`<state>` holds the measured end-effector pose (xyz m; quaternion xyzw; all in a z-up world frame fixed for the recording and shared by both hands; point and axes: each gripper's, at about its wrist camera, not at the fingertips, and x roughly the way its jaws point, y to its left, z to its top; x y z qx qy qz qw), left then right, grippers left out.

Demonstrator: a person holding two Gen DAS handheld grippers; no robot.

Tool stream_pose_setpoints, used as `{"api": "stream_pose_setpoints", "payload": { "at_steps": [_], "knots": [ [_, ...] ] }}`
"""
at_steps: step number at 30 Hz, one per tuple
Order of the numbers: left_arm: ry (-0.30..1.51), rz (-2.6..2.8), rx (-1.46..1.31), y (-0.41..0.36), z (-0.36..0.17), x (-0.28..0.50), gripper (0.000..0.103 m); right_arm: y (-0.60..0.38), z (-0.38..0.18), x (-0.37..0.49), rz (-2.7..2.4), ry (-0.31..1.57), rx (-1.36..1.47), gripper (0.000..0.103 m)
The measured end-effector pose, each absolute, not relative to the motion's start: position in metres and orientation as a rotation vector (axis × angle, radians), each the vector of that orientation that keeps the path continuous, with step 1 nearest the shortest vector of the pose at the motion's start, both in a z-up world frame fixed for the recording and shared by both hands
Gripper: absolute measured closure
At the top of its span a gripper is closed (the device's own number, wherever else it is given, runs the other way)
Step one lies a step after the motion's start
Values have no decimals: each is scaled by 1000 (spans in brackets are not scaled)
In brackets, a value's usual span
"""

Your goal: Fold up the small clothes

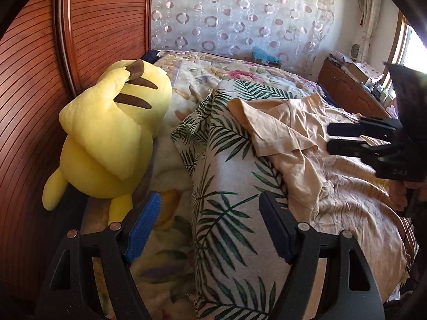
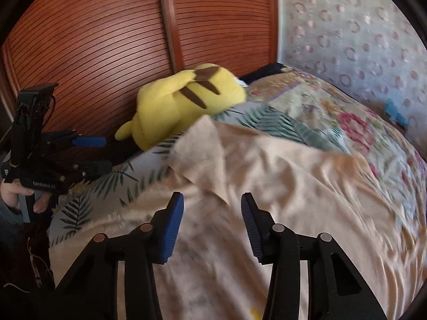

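A peach-coloured small garment (image 1: pixel 288 133) lies crumpled on the bed, partly over a palm-leaf print cloth (image 1: pixel 226 213). It also shows in the right wrist view (image 2: pixel 267 176), where the leaf cloth (image 2: pixel 101 189) lies to its left. My left gripper (image 1: pixel 210 226) is open and empty above the leaf cloth. My right gripper (image 2: pixel 212 226) is open and empty above the peach garment. The right gripper (image 1: pixel 336 137) shows at the right of the left wrist view, and the left gripper (image 2: pixel 93 154) at the left of the right wrist view.
A yellow plush toy (image 1: pixel 112 136) lies against the slatted wooden wardrobe (image 1: pixel 40 106) at the bed's left side. A floral quilt (image 1: pixel 213 69) covers the far bed. A wooden dresser (image 1: pixel 347 90) stands at the right by a window.
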<state>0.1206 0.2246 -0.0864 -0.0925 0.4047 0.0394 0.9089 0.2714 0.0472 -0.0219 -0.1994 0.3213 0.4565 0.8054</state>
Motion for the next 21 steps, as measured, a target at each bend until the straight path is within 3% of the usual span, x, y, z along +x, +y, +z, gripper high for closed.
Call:
{"api": "stream_pose_setpoints", "payload": {
  "at_steps": [5, 9, 10, 21],
  "knots": [
    [832, 89, -198, 231, -84, 116, 26, 106, -41, 286, 1011, 698, -552, 63],
    [827, 88, -195, 232, -82, 113, 26, 134, -62, 294, 967, 676, -696, 81],
    [827, 85, -193, 230, -82, 113, 26, 136, -61, 295, 972, 665, -691, 96],
    [811, 30, -171, 208, -75, 123, 26, 98, -11, 326, 873, 604, -425, 101]
  ]
}}
